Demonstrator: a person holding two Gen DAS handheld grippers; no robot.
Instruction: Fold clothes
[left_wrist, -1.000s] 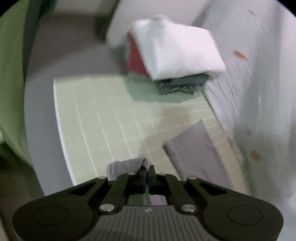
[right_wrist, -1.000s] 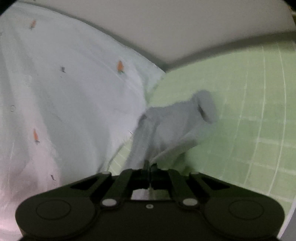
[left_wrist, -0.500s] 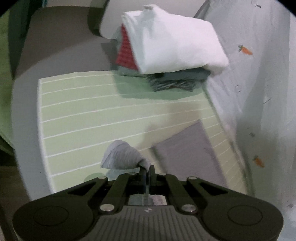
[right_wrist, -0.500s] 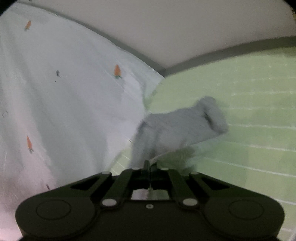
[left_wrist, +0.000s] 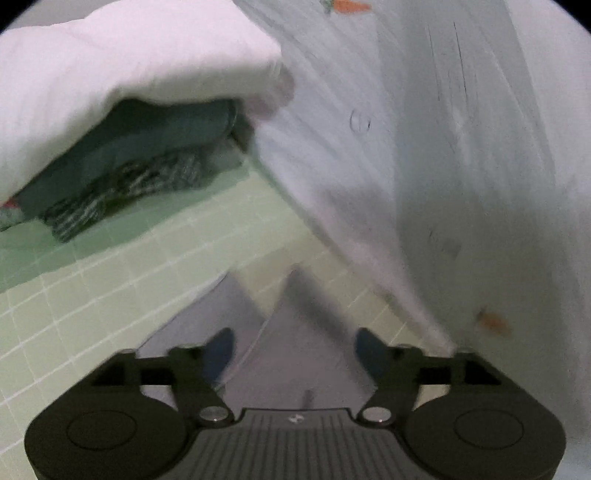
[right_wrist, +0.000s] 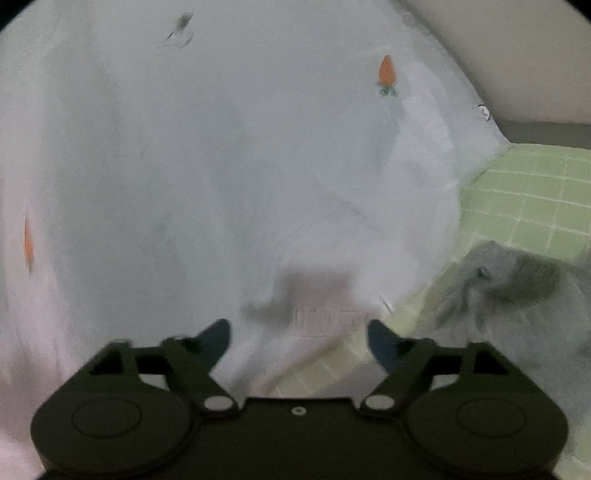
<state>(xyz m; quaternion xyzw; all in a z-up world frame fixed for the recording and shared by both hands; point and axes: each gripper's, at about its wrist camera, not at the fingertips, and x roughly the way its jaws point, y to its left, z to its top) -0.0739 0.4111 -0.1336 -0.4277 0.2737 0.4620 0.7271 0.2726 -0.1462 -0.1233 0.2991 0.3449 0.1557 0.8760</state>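
The grey garment (left_wrist: 240, 310) lies flat on the green grid mat (left_wrist: 110, 280), just under my left gripper (left_wrist: 295, 343). That gripper's jaws are opening and its pads are off the cloth. In the right wrist view the same grey garment (right_wrist: 517, 288) sits bunched at the right edge, apart from my right gripper (right_wrist: 299, 338). The right jaws are also opening, with nothing between them. Both views are motion-blurred.
A white cloth with carrot prints (right_wrist: 221, 166) fills most of the right wrist view and rises along the mat's right side (left_wrist: 461, 184). A stack of folded clothes (left_wrist: 110, 85), white on top of dark ones, stands at the mat's far left.
Both grippers were shut on the grey garment and now stand open, with the garment released. Both have swung toward the carrot-print cloth, and the folded stack looms closer in the left view.
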